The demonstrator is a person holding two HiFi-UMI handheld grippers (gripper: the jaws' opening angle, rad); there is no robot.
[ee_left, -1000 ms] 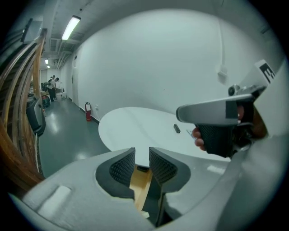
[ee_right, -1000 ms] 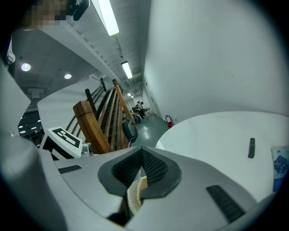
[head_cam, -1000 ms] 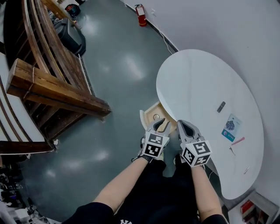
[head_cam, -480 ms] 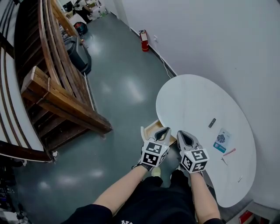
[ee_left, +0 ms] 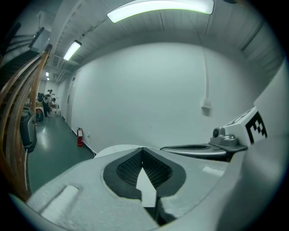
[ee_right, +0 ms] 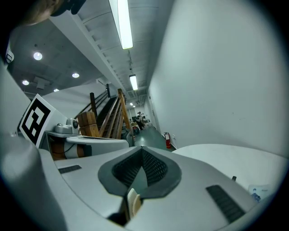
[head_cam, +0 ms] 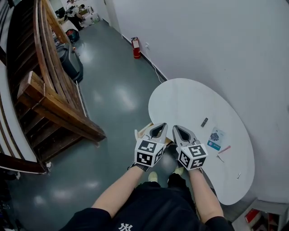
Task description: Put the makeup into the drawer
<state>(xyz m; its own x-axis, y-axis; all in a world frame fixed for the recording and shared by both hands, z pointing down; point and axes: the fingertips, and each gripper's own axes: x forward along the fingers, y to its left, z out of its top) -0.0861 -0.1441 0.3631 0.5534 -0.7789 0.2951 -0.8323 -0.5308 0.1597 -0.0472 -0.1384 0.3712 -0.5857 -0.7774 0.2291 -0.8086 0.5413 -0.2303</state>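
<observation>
The white round table carries the makeup along its right side: a small dark stick, a blue packet, a red pencil and a tiny piece. At the table's near left edge, the open wooden drawer shows partly behind my grippers. My left gripper and right gripper hang side by side above the drawer, both shut and empty. The left gripper's pads meet at the tip in its own view. The right gripper's pads meet there too.
A wooden stair structure with a thick beam stands left across the green floor. A red fire extinguisher sits at the foot of the white wall. People are far down the corridor. My legs are below the grippers.
Both grippers have risen from the drawer, which now looks smaller and mostly hidden. The left gripper's jaws, open a second ago, have closed on nothing.
</observation>
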